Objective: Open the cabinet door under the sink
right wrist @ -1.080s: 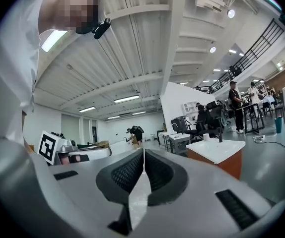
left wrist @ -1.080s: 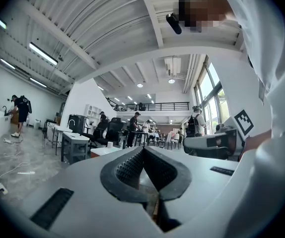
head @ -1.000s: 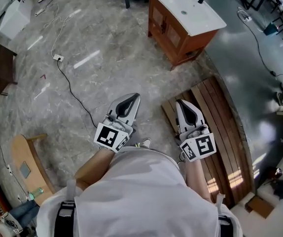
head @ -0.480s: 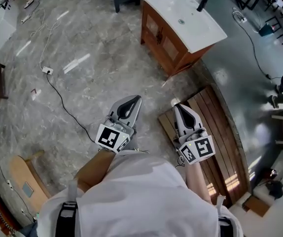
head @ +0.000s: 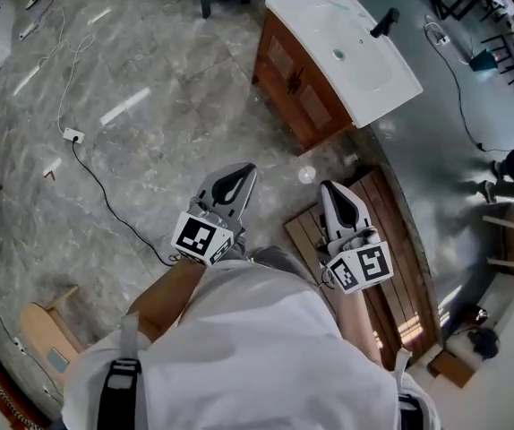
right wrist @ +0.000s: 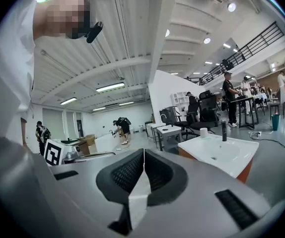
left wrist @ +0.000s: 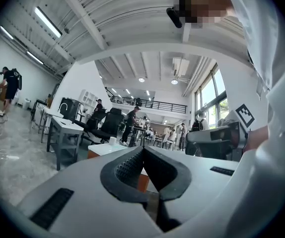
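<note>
A wooden sink cabinet (head: 304, 92) stands ahead on a marble floor (head: 149, 159), its door (head: 316, 102) shut, well apart from both grippers. The left gripper (head: 237, 179) and right gripper (head: 331, 193) have jaws pressed together, holding nothing. Best to approach squarely, then spread one gripper's jaws at the handle.
</note>
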